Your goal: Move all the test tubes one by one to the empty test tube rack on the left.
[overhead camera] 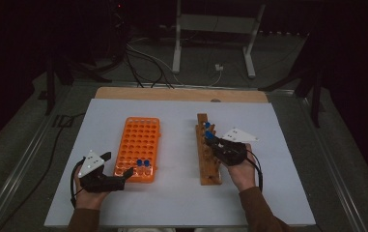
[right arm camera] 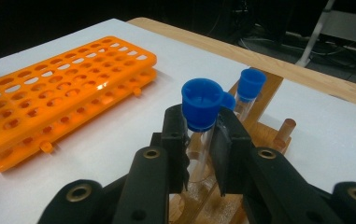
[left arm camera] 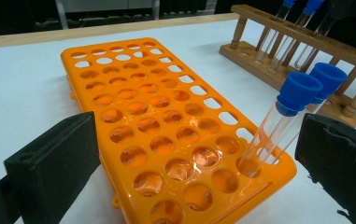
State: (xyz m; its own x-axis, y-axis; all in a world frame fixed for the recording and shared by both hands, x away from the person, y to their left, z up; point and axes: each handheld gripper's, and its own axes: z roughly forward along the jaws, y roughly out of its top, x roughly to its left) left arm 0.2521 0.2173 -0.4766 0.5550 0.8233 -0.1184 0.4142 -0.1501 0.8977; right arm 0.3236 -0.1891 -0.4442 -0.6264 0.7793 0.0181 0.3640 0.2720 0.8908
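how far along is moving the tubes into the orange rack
Done: two blue-capped tubes stand in the orange rack. In hand: the right gripper is shut on another tube at the wooden rack. Left: at least two more tubes there. The left gripper waits open.

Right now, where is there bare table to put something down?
Free: the white strip between the orange rack and the wooden rack, and the mat's far edge. Crowded: the near corners, by the left gripper and right gripper.
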